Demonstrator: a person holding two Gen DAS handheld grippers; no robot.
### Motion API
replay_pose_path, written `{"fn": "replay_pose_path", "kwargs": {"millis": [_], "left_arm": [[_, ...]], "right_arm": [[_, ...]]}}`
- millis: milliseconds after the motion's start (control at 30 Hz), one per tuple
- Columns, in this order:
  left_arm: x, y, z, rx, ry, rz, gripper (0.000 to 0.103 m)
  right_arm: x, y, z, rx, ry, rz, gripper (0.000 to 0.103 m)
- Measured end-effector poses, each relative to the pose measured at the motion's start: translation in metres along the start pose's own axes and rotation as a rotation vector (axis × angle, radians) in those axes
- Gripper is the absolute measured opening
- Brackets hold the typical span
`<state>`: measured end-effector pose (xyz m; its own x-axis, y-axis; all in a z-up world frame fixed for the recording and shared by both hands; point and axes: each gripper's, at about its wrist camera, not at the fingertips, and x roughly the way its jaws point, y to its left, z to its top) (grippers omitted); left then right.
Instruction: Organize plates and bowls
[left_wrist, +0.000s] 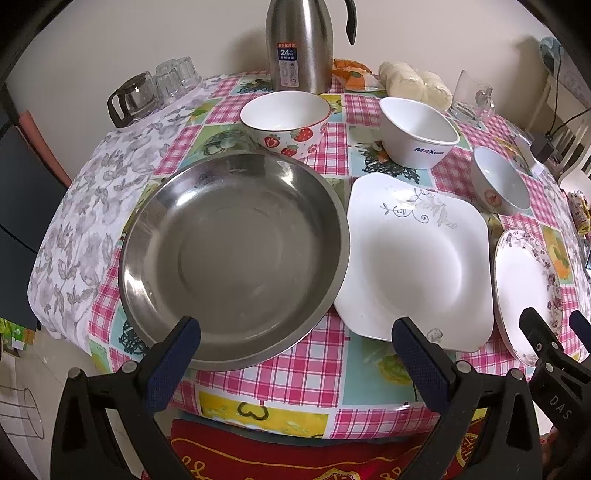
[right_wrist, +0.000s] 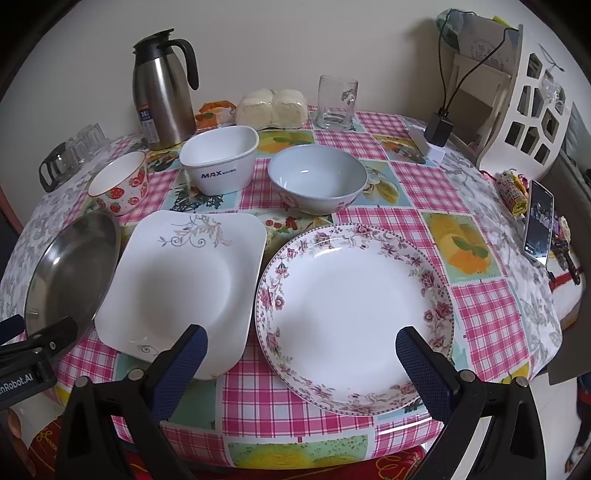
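Both grippers, left (left_wrist: 295, 354) and right (right_wrist: 301, 363), hang spread and empty before the steel pan (left_wrist: 234, 258) and floral plate (right_wrist: 354, 314), which looks fragile, slippery, best pinched at its rim.

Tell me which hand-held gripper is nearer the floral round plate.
Right. The right hand-held gripper is open at the floral round plate's near rim. The left hand-held gripper, also open, faces the steel basin, beyond the square plate.
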<state>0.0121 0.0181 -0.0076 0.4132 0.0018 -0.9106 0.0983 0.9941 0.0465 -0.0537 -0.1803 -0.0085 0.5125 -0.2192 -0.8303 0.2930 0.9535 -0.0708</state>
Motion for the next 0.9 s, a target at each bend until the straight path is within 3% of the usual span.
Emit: {"fn": "replay_pose_path", "kwargs": {"millis": [900], "left_arm": [[0.0045,0.0067,-0.0001,-0.021,0.046,-0.03,0.103]], "right_arm": [[0.003,0.0035,-0.0011,-0.017,0.011,-0.003,0.103]]}}
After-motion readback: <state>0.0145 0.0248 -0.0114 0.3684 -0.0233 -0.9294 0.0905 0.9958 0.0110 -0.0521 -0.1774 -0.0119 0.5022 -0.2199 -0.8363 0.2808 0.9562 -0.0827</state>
